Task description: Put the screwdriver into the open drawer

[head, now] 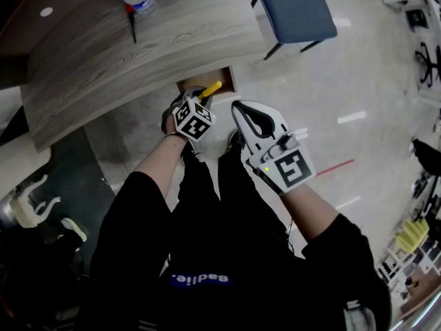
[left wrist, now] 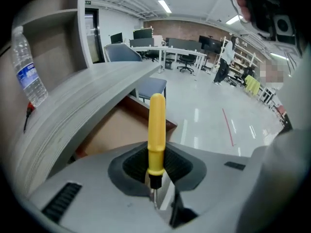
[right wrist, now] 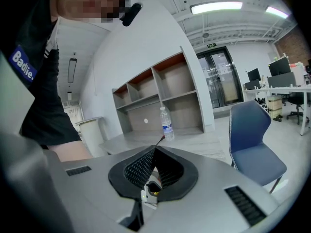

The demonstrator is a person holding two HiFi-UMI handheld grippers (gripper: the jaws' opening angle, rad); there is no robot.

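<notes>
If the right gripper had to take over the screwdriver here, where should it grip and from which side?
The free upper part of the yellow handle of the screwdriver, which sticks out past the left gripper shut on its lower end. Come crosswise to the handle from the open-floor side; the desk crowds the other. The right gripper is shut and would need opening first.

Bright, fisheye-warped edges, perhaps slightly soft

A black short-sleeved shirt carries a blue chest patch lettered in white. The left tool and right tool have pale grey shells, black ribbed pads and cubes bearing black-and-white square markers. The right one shows a small green light.
</notes>
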